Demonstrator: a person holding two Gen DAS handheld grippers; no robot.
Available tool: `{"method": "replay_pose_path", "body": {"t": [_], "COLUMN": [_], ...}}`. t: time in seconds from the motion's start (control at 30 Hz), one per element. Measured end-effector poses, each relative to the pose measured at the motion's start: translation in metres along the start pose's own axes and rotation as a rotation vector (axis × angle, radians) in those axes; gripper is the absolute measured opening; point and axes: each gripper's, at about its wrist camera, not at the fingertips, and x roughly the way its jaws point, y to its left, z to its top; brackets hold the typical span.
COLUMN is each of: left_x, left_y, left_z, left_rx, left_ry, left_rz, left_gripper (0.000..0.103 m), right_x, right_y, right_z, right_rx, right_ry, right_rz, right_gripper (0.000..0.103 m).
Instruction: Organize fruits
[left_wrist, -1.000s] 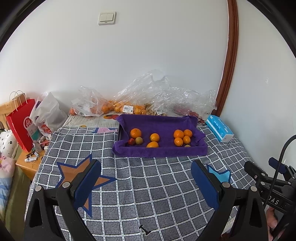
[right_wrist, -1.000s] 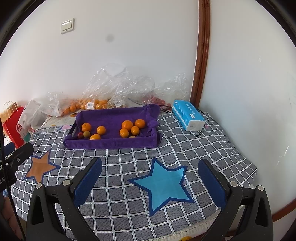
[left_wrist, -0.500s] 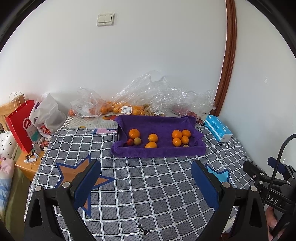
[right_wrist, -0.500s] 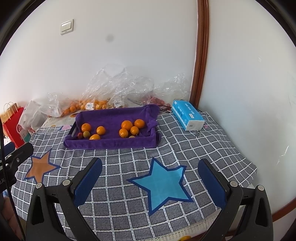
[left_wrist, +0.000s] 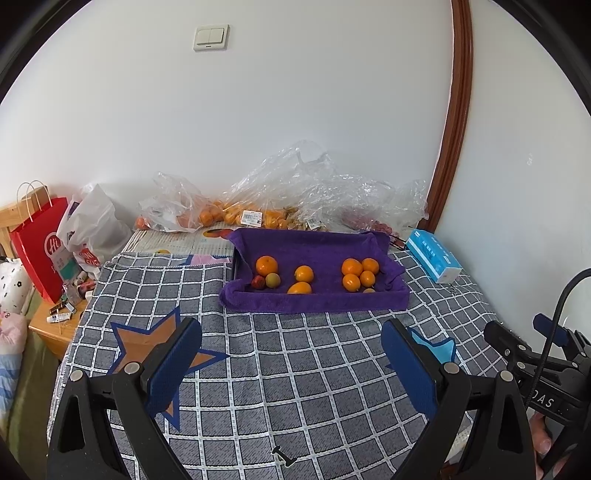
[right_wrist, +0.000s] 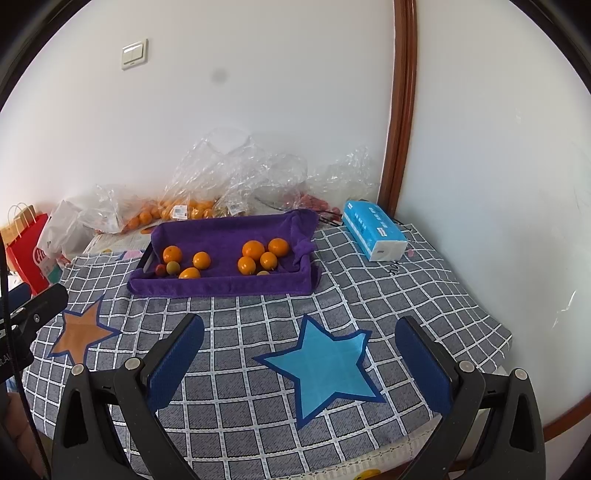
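Left wrist view: tray lined with a purple towel (left_wrist: 321, 251), set on the grey checked tablecloth (left_wrist: 295, 369) near the wall, taken here as landmark. Contents, left group: one large orange (left_wrist: 266, 265), one small red fruit (left_wrist: 258, 282) and one greenish-yellow fruit (left_wrist: 273, 280) touching in front of it, two further oranges (left_wrist: 304, 274) to their right. Contents, right group: four oranges (left_wrist: 357, 274) clustered and touching, with a pale fruit just showing behind the tray's front wall. Behind the tray: crumpled clear plastic bags (left_wrist: 295, 192) holding more oranges, white price labels attached, print too small to read. Right of the tray: blue tissue pack (left_wrist: 434, 255), lettering illegible. Far left of the tray: red paper bag (left_wrist: 38, 247) with white "Hi" in a circle. In front of the tray: orange star patch (left_wrist: 147, 343) and, in the right wrist view, blue star patch (right_wrist: 325, 365). Left gripper (left_wrist: 291, 363): fingers spread wide, nothing between them, well short of the tray. Right gripper (right_wrist: 299, 363): likewise released and empty, above the blue star patch.
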Motion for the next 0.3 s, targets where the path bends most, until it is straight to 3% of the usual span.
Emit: {"method": "replay_pose_path", "body": {"t": [0.3], "left_x": [0.0011], "left_y": [-0.0004], "left_z": [0.0003], "left_rx": [0.007], "left_ry": [-0.005], "left_rz": [0.0], "left_gripper": [0.098], "right_x": [0.0008], "right_y": [0.0015], "right_z": [0.0016], "right_rx": [0.0], "right_ry": [-0.001], "right_rz": [0.004], "right_gripper": [0.102]}}
